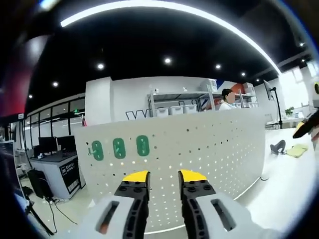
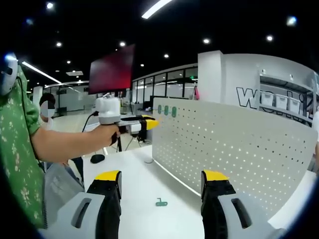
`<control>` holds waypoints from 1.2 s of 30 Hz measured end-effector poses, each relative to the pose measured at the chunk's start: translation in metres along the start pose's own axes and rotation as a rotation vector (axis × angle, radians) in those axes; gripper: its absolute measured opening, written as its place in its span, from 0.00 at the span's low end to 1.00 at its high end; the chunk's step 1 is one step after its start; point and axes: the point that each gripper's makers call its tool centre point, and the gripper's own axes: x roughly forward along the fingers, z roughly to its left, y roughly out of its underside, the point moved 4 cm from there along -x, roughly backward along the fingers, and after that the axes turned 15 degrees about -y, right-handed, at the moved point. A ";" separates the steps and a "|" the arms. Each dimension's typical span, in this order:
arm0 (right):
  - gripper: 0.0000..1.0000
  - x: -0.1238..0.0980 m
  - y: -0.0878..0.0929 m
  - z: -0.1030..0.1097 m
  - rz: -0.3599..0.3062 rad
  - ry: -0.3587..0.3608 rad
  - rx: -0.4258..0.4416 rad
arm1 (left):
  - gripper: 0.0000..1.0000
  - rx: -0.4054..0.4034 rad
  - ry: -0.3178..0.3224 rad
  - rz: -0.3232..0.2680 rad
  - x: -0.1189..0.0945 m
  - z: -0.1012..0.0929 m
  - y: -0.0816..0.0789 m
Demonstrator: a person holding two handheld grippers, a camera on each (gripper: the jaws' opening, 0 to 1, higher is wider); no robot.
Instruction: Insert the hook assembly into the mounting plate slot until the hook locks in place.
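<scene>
A white perforated mounting plate (image 1: 209, 154) stands upright on the white table, with three green hooks (image 1: 118, 148) in its upper left corner. My left gripper (image 1: 164, 177) is open just in front of the plate, nothing between its yellow-tipped jaws. In the right gripper view the same plate (image 2: 239, 144) runs off to the right, the three hooks (image 2: 166, 110) near its top end. A loose green hook (image 2: 161, 202) lies flat on the table near the plate's foot. My right gripper (image 2: 161, 175) is open wide above it. A hand holds the left gripper (image 2: 145, 122) level at the plate's end.
A person in a green patterned shirt (image 2: 17, 149) stands at the left. A small dark object (image 2: 97, 158) lies on the table beyond the arm. A yellow-green item (image 1: 296, 150) and a dark piece (image 1: 276, 147) rest on the table right of the plate. Shelves with bins (image 1: 177, 107) stand behind.
</scene>
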 end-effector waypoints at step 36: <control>0.65 0.016 0.034 0.016 0.040 -0.063 0.058 | 0.29 0.037 0.219 0.263 -0.091 -0.047 0.091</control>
